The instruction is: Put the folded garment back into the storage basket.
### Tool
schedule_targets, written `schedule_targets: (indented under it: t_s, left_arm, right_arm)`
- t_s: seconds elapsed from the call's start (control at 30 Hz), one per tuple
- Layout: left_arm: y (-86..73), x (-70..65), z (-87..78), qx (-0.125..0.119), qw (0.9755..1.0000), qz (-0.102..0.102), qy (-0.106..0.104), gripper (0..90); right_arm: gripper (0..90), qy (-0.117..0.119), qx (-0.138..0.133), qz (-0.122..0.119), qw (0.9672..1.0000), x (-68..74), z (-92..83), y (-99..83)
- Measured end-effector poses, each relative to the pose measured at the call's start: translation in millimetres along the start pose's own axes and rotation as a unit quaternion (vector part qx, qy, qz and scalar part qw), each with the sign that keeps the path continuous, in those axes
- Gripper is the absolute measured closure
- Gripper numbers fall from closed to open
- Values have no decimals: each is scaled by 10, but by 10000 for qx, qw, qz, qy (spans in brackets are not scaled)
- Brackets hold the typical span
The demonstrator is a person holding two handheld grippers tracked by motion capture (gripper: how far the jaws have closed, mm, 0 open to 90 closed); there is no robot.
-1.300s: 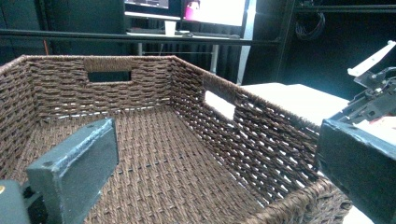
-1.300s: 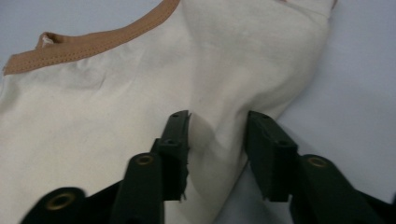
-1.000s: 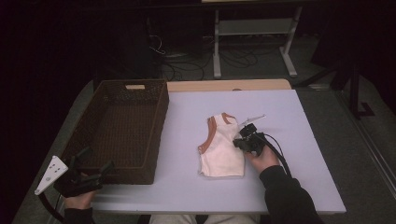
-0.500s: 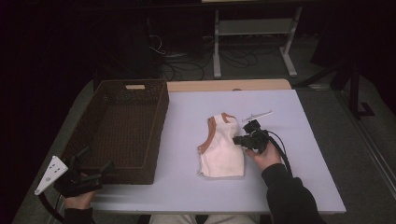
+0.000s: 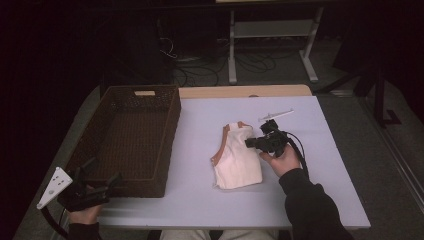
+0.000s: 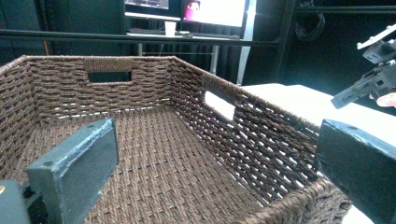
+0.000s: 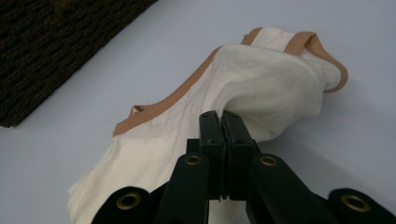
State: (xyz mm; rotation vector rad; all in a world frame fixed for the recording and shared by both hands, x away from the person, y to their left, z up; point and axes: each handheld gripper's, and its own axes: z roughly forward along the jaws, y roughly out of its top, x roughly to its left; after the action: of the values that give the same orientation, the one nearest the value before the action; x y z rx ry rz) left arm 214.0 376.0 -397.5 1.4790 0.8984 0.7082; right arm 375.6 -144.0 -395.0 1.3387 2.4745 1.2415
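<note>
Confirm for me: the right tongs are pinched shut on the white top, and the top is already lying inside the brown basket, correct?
Not quite. The right tongs are shut on the white top, but the top lies on the table, to the right of the basket, not inside it. The high view shows this.

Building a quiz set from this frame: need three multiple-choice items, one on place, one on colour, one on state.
1. Where is the wicker basket relative to the white garment?
A left of it
B right of it
C on top of it

2. What colour is the garment's trim?
A blue
B tan
C black

3. How do the right gripper jaws stand?
A wide open
B shut on the garment
C shut on nothing

Answers: A, the high view shows the basket at the left; B, a tan band edges the cloth; B, a fold is pinched between closed jaws.
</note>
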Motion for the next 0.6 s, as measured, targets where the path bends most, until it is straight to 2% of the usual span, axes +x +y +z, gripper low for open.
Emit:
schedule_targets:
  t_s: [0.6]
  left_arm:
    - [-3,-2,3,2,10000,-11,-15,0]
  right_arm:
    - [871,5,-131,-145,9998,84,-160,214]
